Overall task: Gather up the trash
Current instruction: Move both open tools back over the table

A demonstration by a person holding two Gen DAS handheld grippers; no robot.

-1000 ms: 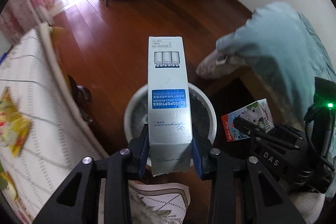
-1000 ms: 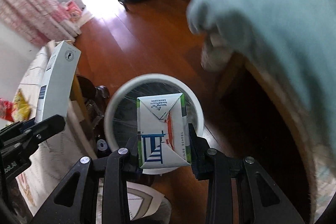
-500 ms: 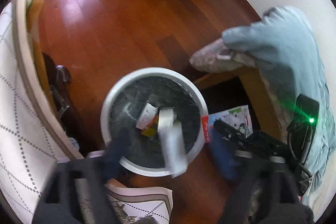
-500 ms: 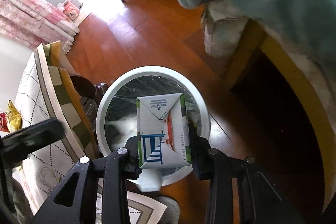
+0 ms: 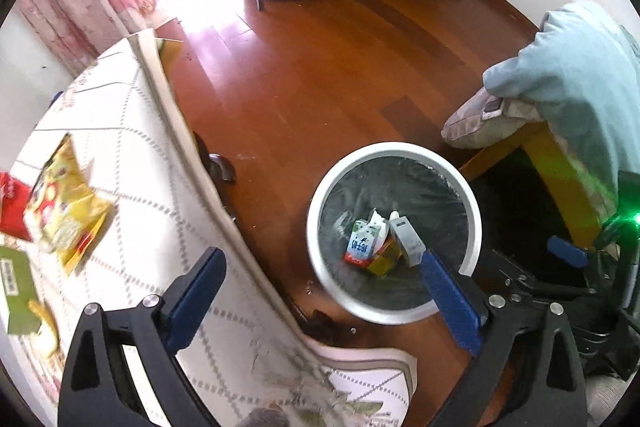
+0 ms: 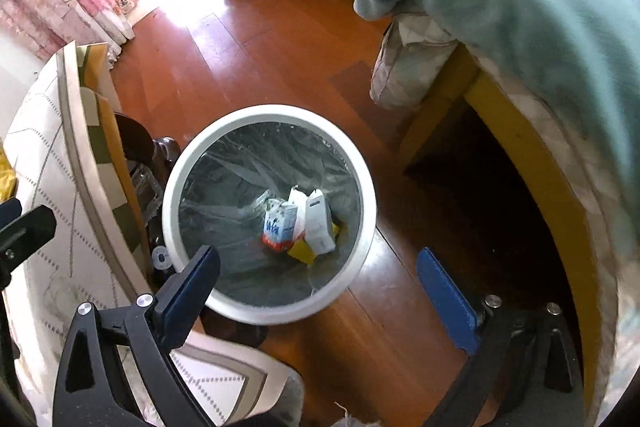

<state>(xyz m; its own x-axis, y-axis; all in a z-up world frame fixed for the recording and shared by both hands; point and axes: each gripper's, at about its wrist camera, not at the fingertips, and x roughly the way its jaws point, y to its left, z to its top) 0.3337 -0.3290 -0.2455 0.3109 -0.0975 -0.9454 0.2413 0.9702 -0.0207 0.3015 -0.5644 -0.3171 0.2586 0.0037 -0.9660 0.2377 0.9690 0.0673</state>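
From the left wrist view, your left claw (image 5: 320,291) is spreading wide with nothing between its pads. Below it the white bin (image 5: 394,149) on the floor already holds the tall grey box (image 5: 408,241) and the milk carton (image 5: 362,243). On the worktop (image 5: 132,155) a yellow snack bag (image 5: 68,203) and a red wrapper (image 5: 12,205) wait; those are what's left, I'd judge.

From the right wrist view, your right claw (image 6: 320,279) is likewise opening, empty, above the same bin.
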